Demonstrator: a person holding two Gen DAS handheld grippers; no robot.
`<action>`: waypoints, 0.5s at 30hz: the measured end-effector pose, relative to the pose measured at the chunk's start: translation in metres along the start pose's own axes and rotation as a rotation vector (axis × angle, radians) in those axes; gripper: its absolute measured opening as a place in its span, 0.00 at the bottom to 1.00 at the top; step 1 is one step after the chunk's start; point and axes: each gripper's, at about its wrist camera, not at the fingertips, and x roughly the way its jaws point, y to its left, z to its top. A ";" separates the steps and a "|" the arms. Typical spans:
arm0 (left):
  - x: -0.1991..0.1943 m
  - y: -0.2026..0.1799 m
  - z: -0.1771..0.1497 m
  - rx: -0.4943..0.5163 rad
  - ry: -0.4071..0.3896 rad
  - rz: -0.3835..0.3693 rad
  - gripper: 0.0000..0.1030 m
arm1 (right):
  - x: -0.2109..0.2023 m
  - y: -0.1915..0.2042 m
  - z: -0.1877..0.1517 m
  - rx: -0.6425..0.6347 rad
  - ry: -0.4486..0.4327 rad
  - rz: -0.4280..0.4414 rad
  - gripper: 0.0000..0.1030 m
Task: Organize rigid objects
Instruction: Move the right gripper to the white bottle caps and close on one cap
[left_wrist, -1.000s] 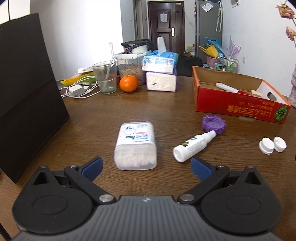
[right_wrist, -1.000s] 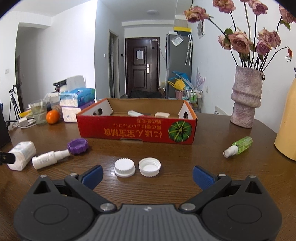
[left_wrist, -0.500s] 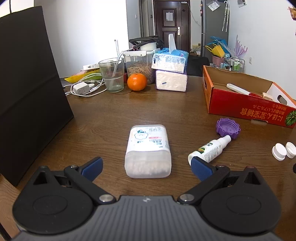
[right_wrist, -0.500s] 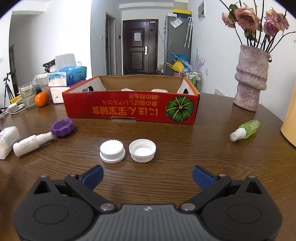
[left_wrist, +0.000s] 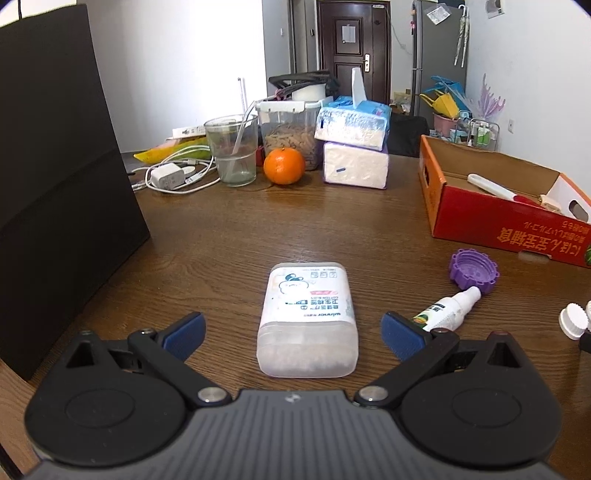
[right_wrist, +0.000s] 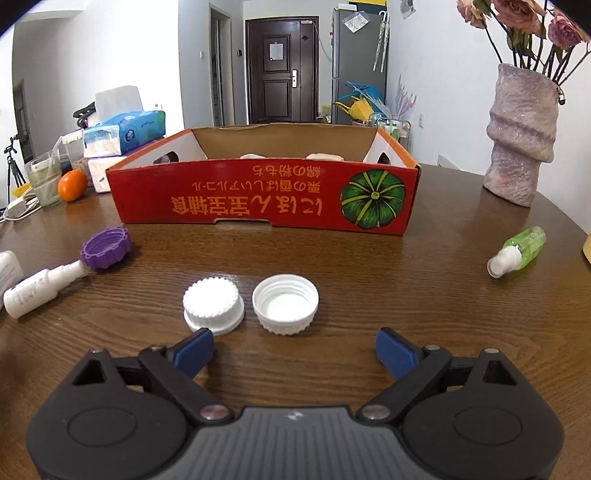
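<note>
My left gripper (left_wrist: 293, 338) is open, its blue pads on either side of the near end of a clear cotton-swab box (left_wrist: 308, 319) lying on the brown table. A white spray bottle (left_wrist: 447, 308) and a purple cap (left_wrist: 474, 270) lie to its right. My right gripper (right_wrist: 294, 354) is open and empty, just short of two white caps, one closed side up (right_wrist: 213, 304) and one hollow side up (right_wrist: 285, 302). The red cardboard box (right_wrist: 266, 199) stands behind them. A green spray bottle (right_wrist: 517, 251) lies at the right.
A black box (left_wrist: 55, 184) stands at the left. A glass (left_wrist: 232, 149), orange (left_wrist: 283, 165), tissue packs (left_wrist: 354, 147) and charger cables (left_wrist: 170, 175) crowd the far side. A pink vase (right_wrist: 521, 136) with roses stands at the right rear.
Both grippers have moved forward and lower. The cotton-swab box now lies between the left pads, and the two white caps are closer to the right gripper.
</note>
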 end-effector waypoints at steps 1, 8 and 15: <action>0.002 0.001 0.000 -0.002 0.004 0.003 1.00 | 0.002 0.000 0.002 0.001 -0.001 0.000 0.91; 0.012 0.007 -0.002 -0.022 0.019 0.004 1.00 | 0.014 0.000 0.014 0.006 -0.016 -0.006 0.72; 0.021 0.003 -0.003 -0.012 0.015 0.010 1.00 | 0.010 -0.002 0.015 0.009 -0.044 0.032 0.38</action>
